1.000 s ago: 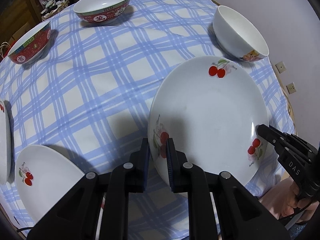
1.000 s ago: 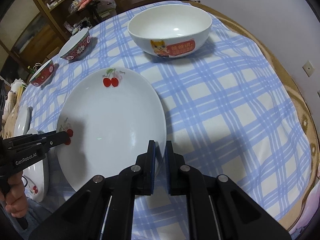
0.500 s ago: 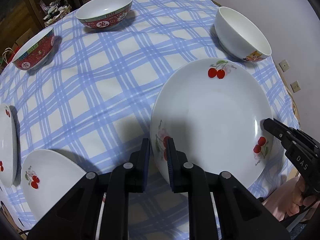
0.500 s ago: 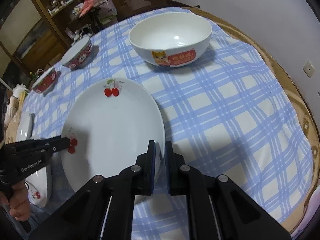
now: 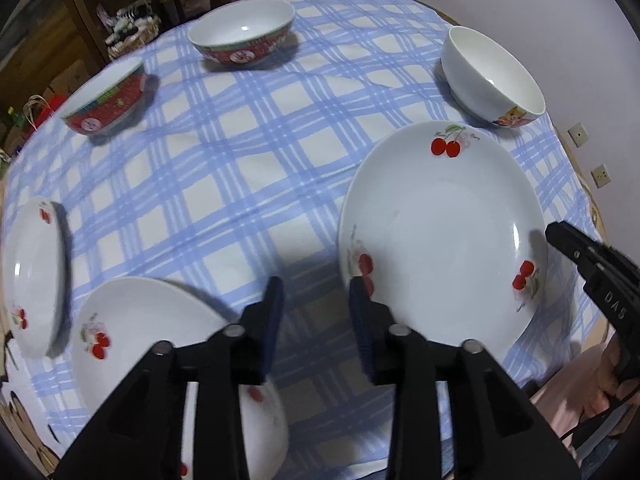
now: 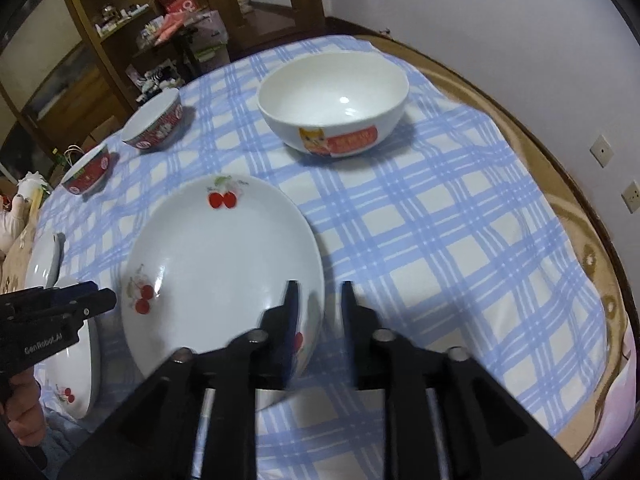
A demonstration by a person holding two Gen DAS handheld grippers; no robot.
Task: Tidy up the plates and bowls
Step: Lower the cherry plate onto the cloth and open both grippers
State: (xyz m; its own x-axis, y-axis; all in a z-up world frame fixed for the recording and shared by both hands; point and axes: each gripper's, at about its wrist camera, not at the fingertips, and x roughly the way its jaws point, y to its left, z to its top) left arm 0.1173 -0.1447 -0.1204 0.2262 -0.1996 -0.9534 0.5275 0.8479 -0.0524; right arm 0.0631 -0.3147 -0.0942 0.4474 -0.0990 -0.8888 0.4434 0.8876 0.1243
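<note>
On the left edge of the checked tablecloth (image 5: 248,184), a small cherry plate (image 5: 34,272) lies tilted against the cloth. Just right of it, near the front edge, a second cherry plate (image 5: 160,344) lies partly hidden under the left gripper's arms.

The left gripper (image 5: 316,300) points steeply down over bare cloth between that plate and the large plate. Its jaws are opening. Nothing is between them; the right finger stands at the large plate's left rim, and whether it touches cannot be told.

At the far left sit two red patterned bowls, one (image 5: 106,104) nearer the left edge and one (image 5: 242,38) further back toward the middle. They stand well apart from each other and from the plates.

The large cherry plate (image 5: 440,232) lies flat on the cloth at near right, in front of the white cartoon bowl (image 5: 494,76), which stands upright at far right.

The right gripper (image 6: 318,292) straddles the large plate's right rim (image 6: 316,280). Its jaws are opening, with the rim between them; the blurred pads show a gap to the rim. In the left wrist view the same gripper's tip (image 5: 560,234) sits just off the plate's right edge, held by a hand (image 5: 612,364).
</note>
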